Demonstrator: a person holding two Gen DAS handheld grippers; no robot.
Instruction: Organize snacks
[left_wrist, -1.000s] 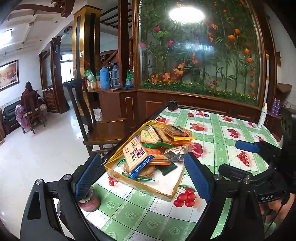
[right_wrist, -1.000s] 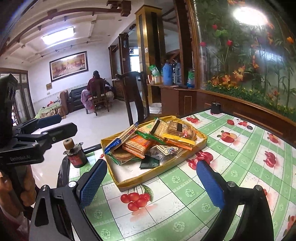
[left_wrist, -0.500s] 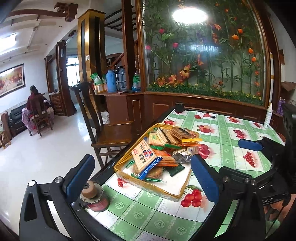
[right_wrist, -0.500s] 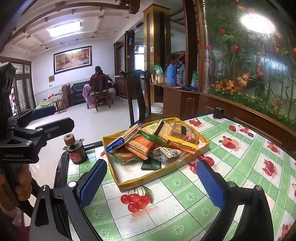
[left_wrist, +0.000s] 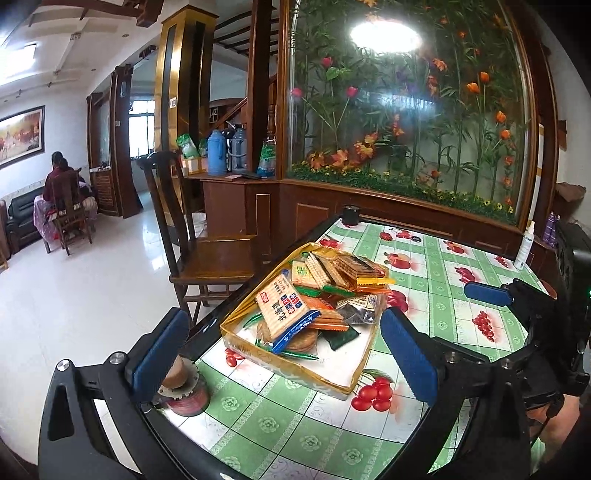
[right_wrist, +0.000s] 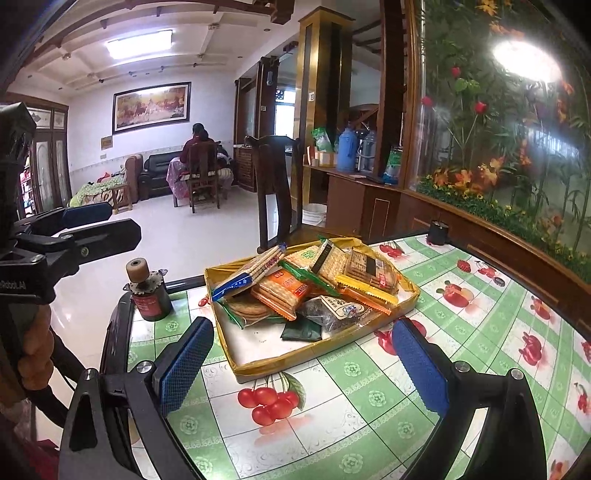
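Home living room, sofa, dining table

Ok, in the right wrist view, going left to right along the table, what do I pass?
Left hand-held gripper → small red jar with a cork stopper → yellow snack tray → small black container at the far table edge.

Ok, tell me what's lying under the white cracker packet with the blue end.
Under the white blue-ended cracker packet lie a pack of round brown biscuits and an orange cracker packet. The rest underneath is covered.
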